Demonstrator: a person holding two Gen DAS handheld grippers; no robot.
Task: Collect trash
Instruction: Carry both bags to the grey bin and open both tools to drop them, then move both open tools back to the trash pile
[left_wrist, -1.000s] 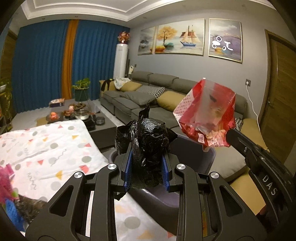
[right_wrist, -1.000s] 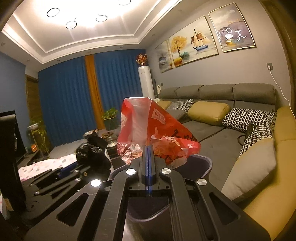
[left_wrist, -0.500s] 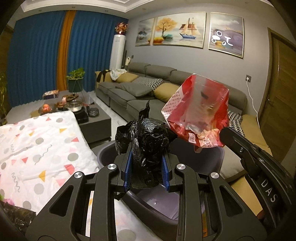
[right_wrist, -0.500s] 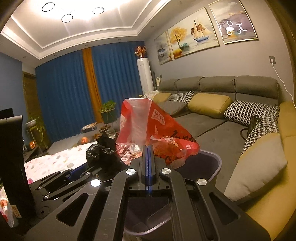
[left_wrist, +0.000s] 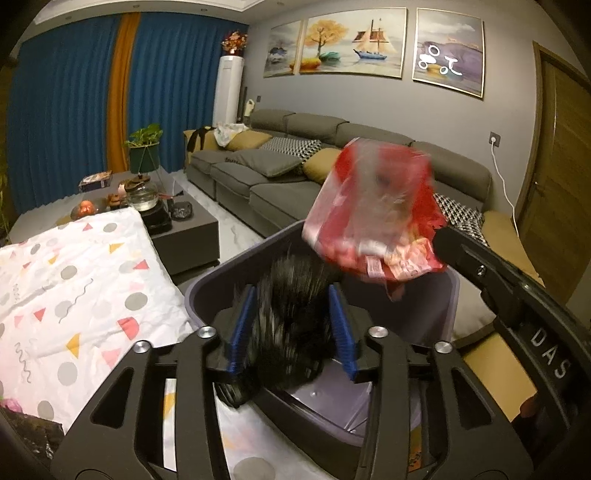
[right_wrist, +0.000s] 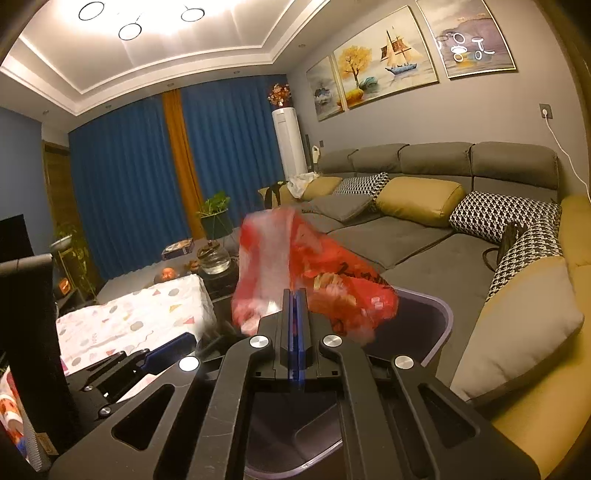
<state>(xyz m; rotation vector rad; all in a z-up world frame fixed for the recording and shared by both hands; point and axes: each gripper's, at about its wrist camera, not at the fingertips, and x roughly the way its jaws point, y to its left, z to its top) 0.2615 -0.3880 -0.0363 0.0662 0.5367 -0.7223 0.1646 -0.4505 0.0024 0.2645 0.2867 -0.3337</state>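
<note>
A crumpled black plastic bag (left_wrist: 288, 332), blurred with motion, sits low between the blue pads of my left gripper (left_wrist: 291, 295), over the mouth of a grey-purple bin (left_wrist: 195, 291). The left jaws are opening and their pads stand clear of the bag's sides. My right gripper (right_wrist: 294, 295) is shut on a red and clear plastic bag (right_wrist: 314, 269) holding scraps, above the bin's rim (right_wrist: 439, 306). In the left wrist view that red bag (left_wrist: 373, 218) hangs to the right, just above the black one. The bin's floor looks bare where it shows.
A table under a white cloth with coloured shapes (left_wrist: 74, 280) lies left of the bin. A dark coffee table (left_wrist: 184, 229) with a glass teapot stands behind it. A grey sofa (right_wrist: 406, 240) with cushions runs along the right, very near the bin.
The left jaws have spread and the black bag has dropped lower between them, smeared with motion. Both grippers have come further over the bin, which now fills more of the view.
</note>
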